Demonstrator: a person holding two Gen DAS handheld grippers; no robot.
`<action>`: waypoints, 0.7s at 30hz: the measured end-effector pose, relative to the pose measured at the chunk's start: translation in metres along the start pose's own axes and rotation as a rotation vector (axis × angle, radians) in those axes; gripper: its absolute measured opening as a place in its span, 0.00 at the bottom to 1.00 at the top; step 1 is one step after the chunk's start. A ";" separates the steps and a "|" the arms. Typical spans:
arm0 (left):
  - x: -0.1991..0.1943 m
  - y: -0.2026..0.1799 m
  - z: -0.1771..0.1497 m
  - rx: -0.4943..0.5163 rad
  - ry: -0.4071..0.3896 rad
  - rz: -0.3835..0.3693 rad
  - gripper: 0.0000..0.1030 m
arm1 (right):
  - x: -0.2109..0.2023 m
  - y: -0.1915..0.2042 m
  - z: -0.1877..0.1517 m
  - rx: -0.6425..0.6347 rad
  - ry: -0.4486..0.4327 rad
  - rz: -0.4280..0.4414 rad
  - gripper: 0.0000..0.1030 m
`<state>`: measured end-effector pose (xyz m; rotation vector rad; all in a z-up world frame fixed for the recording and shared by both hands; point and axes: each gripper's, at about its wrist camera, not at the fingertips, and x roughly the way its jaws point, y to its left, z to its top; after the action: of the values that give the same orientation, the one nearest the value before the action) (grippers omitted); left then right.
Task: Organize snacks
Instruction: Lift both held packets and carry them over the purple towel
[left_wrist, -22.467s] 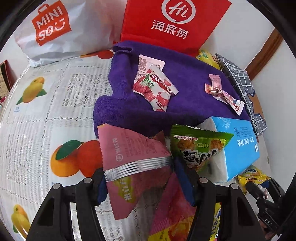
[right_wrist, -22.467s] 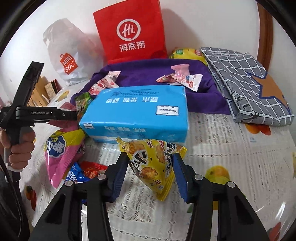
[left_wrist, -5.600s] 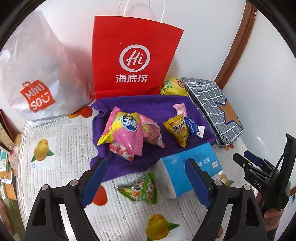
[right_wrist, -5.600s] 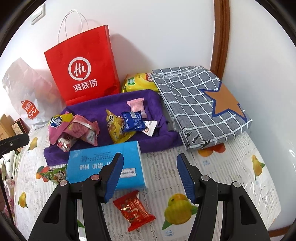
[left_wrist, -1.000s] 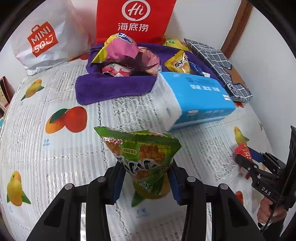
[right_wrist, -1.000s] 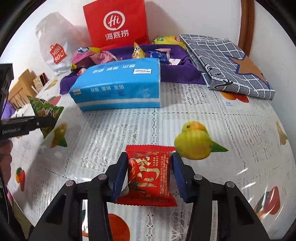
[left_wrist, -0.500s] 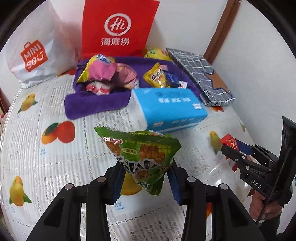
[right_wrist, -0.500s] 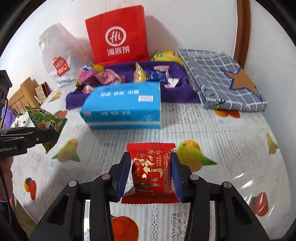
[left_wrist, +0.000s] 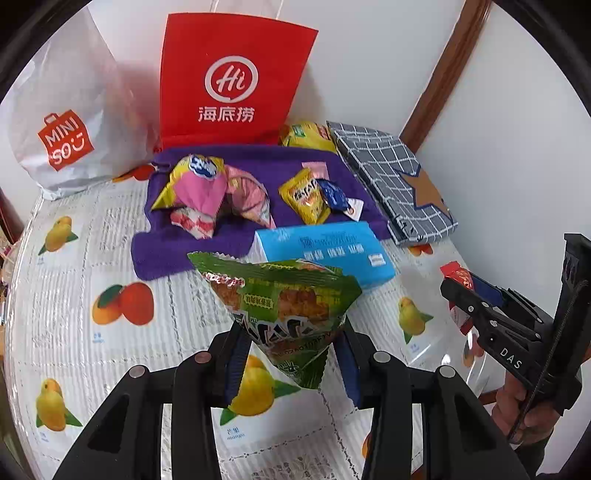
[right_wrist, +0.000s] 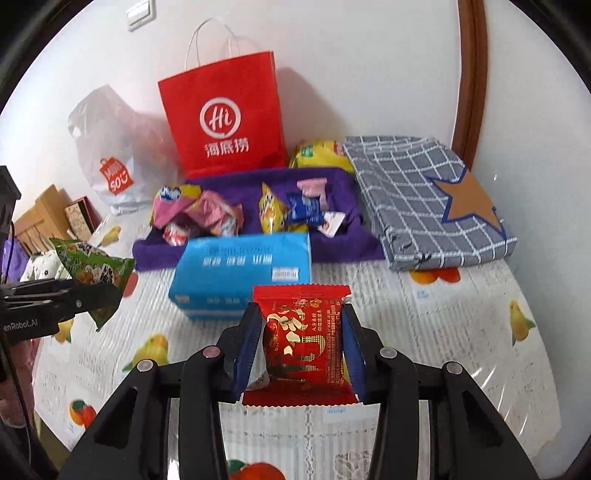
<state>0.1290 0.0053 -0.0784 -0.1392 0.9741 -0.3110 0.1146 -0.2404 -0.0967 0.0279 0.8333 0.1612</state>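
My left gripper (left_wrist: 291, 354) is shut on a green triangular snack bag (left_wrist: 280, 306), held above the table; the same green bag (right_wrist: 92, 273) shows at the left of the right wrist view. My right gripper (right_wrist: 301, 347) is shut on a red snack packet (right_wrist: 304, 339), also lifted off the tablecloth; in the left wrist view that red packet (left_wrist: 458, 280) shows at the far right. A purple towel (left_wrist: 177, 240) at the back holds several snacks: a pink and yellow bag (left_wrist: 195, 184), a yellow bag (left_wrist: 304, 195) and a small blue packet (left_wrist: 334, 195).
A blue tissue pack (left_wrist: 325, 251) lies in front of the towel. Behind stand a red paper bag (left_wrist: 232, 85) and a white plastic bag (left_wrist: 62, 122). A folded grey checked cloth (right_wrist: 432, 195) lies at the right by the wall. A fruit-print tablecloth (right_wrist: 443, 314) covers the table.
Both grippers have risen with their snacks, so the table looks farther away and more of the back wall and bags shows. Each grip has held.
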 end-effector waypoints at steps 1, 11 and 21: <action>-0.001 0.001 0.003 -0.002 -0.004 0.002 0.40 | 0.000 0.000 0.003 0.002 -0.001 0.000 0.41; -0.009 0.005 0.032 -0.011 -0.028 -0.001 0.40 | 0.002 0.001 0.035 0.019 -0.031 0.004 0.41; -0.008 0.003 0.058 -0.003 -0.043 0.003 0.40 | 0.008 0.000 0.060 0.020 -0.055 0.000 0.41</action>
<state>0.1735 0.0096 -0.0407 -0.1461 0.9320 -0.3024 0.1638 -0.2371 -0.0620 0.0507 0.7802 0.1514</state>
